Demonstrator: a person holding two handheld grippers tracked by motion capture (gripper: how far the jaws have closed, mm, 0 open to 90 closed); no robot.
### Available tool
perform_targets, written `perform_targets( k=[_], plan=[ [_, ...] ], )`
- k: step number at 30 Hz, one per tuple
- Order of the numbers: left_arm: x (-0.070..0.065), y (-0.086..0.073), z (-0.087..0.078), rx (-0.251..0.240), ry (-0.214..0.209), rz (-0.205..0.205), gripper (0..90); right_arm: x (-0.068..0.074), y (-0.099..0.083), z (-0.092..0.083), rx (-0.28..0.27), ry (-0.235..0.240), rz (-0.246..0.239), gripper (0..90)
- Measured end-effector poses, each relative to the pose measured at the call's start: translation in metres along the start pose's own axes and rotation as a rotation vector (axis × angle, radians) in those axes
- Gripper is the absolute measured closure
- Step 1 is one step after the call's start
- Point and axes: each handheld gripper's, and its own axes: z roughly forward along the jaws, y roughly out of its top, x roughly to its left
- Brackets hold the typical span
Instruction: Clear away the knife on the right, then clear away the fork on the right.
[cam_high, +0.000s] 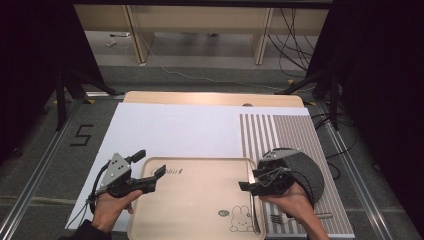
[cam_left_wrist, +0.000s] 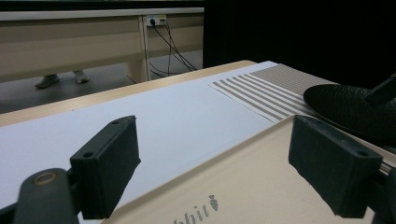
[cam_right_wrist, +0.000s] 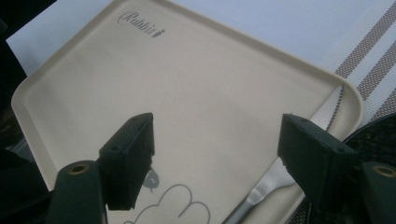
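Note:
A beige tray printed with a rabbit lies at the table's near edge. A serrated knife rests inside the tray along its right rim. My right gripper hovers over that right side and points left. In the right gripper view, the right gripper is open with nothing between its jaws, and the knife handle passes under the right jaw. My left gripper sits at the tray's far left corner. It is open too, and spans the tray rim.
A black plate sits on a striped placemat right of the tray, close behind my right hand. What looks like a fork lies on the mat near the front edge. A white sheet covers the table behind the tray.

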Motion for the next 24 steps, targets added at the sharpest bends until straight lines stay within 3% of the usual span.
perform_targets(
  k=[14, 24],
  plan=[
    [-0.001, 0.001, -0.001, -0.005, -0.002, -0.008, 15.9, -0.003, -0.003, -0.005, -0.003, -0.031, -0.011, 27.4],
    [-0.004, 0.002, -0.003, -0.018, -0.007, -0.019, 15.9, -0.011, -0.012, -0.025, -0.034, -0.074, 0.001, 26.7]
  ],
)
